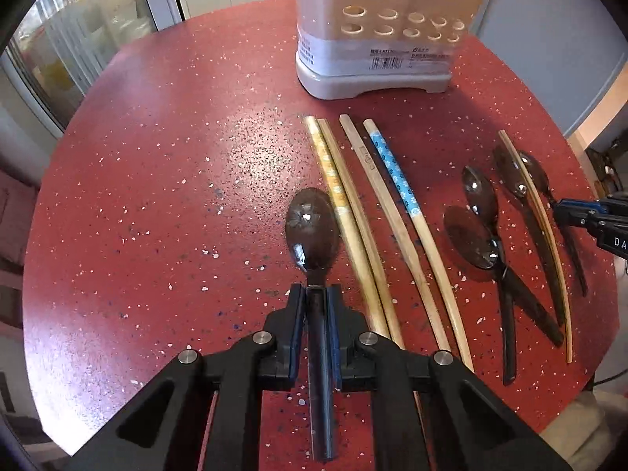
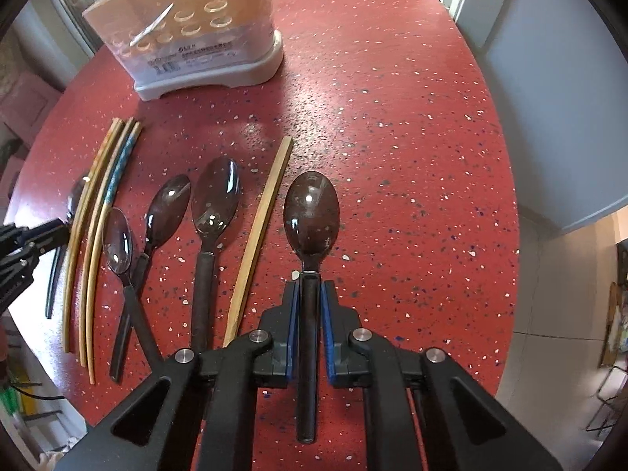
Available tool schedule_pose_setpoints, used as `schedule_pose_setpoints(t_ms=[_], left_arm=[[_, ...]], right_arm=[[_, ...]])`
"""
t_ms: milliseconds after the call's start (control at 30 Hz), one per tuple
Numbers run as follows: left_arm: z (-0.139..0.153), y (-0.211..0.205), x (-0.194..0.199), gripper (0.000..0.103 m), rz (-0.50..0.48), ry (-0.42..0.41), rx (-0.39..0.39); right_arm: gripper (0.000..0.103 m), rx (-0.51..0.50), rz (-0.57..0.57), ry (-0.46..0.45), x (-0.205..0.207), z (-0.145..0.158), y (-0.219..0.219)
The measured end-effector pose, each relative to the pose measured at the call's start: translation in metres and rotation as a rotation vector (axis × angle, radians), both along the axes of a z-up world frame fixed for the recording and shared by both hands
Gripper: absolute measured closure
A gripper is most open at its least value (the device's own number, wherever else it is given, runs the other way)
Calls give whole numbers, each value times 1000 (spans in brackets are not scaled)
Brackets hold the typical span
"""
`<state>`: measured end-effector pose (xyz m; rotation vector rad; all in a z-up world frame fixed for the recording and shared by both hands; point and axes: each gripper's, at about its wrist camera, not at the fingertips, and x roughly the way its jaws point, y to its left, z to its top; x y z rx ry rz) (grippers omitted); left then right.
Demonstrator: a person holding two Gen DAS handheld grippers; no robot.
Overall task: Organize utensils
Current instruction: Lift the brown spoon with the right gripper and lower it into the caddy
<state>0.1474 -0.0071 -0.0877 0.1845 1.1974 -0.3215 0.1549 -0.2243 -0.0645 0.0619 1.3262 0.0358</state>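
My left gripper (image 1: pixel 316 292) is shut on the handle of a dark brown plastic spoon (image 1: pixel 312 227), bowl pointing forward over the red table. My right gripper (image 2: pixel 310 286) is shut on another dark brown spoon (image 2: pixel 311 214) the same way. Several bamboo chopsticks (image 1: pixel 361 212) lie side by side right of the left spoon; they also show at the left in the right wrist view (image 2: pixel 98 212). More dark spoons (image 2: pixel 216 200) and one lone chopstick (image 2: pixel 261 227) lie between the grippers. A pale utensil holder (image 1: pixel 376 35) with round holes stands at the far side, also in the right wrist view (image 2: pixel 196 35).
The round red speckled table (image 1: pixel 176 157) ends close on all sides. Glass doors and a grey wall stand beyond it. The right gripper's tip (image 1: pixel 588 216) shows at the right edge of the left wrist view, by the loose spoons (image 1: pixel 479 212).
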Motion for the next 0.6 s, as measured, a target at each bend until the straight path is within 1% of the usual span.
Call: schedule_pose_setpoints(t_ms=[167, 267, 333, 367, 433, 533, 600], left_arm=[[0, 5, -7, 63, 59, -57, -77], [7, 8, -12, 63, 88, -96, -121], [16, 7, -12, 63, 106, -132, -147], [17, 16, -19, 63, 112, -143, -160], [29, 22, -20, 63, 127, -181, -188], [50, 20, -16, 63, 142, -241, -217], [67, 16, -14, 63, 149, -286, -239]], right_arm=[[91, 60, -6, -61, -15, 4, -11], [91, 100, -14, -101, -19, 10, -18], [91, 148, -27, -129, -21, 17, -24], [91, 161, -30, -140, -23, 20, -25], [91, 192, -36, -181, -25, 31, -30], [91, 226, -38, -233, -30, 50, -29], [91, 253, -36, -282, -26, 69, -30]])
